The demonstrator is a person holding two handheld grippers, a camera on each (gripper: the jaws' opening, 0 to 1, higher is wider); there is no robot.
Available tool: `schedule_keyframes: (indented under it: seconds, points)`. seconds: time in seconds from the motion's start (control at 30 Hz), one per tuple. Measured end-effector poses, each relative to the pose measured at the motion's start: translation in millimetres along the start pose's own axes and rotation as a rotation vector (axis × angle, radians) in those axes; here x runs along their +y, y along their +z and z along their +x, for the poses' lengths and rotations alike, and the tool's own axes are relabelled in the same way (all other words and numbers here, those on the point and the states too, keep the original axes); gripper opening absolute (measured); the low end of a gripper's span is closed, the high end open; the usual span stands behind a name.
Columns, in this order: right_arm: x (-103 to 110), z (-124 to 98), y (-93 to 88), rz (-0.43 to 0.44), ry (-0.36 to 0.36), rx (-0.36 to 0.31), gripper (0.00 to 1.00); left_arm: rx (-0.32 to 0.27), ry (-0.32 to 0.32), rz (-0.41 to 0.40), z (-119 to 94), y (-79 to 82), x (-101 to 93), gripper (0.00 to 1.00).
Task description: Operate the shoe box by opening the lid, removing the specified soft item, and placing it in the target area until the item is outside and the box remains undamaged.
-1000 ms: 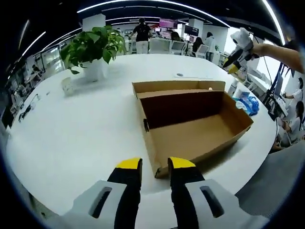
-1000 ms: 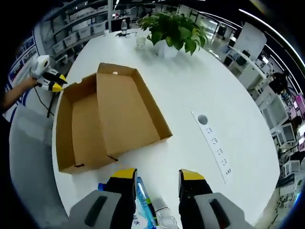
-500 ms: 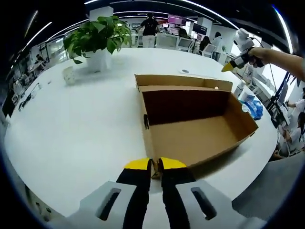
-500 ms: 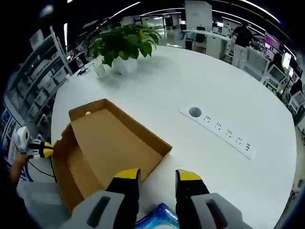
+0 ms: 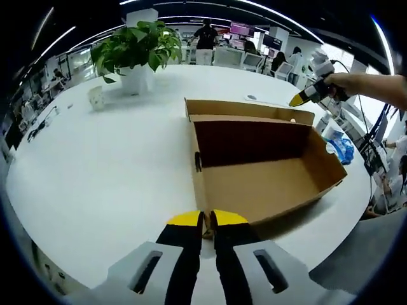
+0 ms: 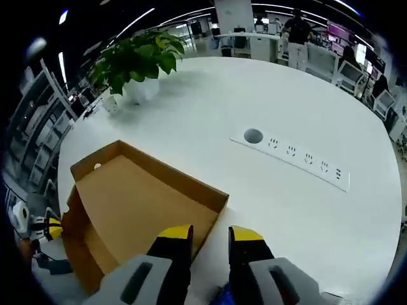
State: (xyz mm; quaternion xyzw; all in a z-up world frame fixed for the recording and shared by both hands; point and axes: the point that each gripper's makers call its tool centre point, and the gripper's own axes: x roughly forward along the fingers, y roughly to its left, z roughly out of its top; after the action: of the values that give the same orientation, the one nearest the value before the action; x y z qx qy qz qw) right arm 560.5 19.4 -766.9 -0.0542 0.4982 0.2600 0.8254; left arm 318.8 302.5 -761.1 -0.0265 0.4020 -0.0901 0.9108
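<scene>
We've got the shoe box (image 5: 264, 166) sitting centre-right in the left gripper view: plain brown corrugated cardboard, rectangular, lid swung back and standing up along the far side, the inside bare with a dark shadow under that far wall. We can read no print or label on it. In the right gripper view the same box fills the lower left, its flat lid panel facing us.

At the bottom centre our left gripper (image 5: 204, 220) has its yellow-tipped black jaws pressed nearly together, pinching the near corner of the box wall. Our right gripper (image 6: 210, 233) at bottom centre of its view has its jaws slightly apart with nothing between them, hovering over the box's edge.

At the right edge of the left gripper view, just past the box, lies a blue soft item (image 5: 340, 147) on the white table (image 5: 102, 165); smooth, glossy top. Further out, a white power strip (image 6: 299, 166) with a round grommet runs upper right, and a leafy potted plant (image 6: 137, 60) in a white pot stands upper left.
</scene>
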Motion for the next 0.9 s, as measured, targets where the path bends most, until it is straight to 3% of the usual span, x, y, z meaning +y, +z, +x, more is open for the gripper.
schedule_keyframes:
  seconds: [0.33,0.47,0.57,0.9]
  points:
    - [-6,16,-4.8,0.066,-0.026,0.029,0.16,0.001,0.006,-0.009,1,1.6,0.7,0.03]
    - [-5,20,-8.0,0.109,-0.02,0.041,0.1,0.0,0.007,-0.012,1,2.0,0.9,0.03]
    - [-2,21,-11.0,0.113,-0.007,0.057,0.02,0.001,0.006,-0.014,1,2.1,1.3,0.03]
    - [-1,16,-8.9,0.096,-0.024,0.044,0.0,-0.005,0.005,-0.021,1,2.4,2.1,0.03]
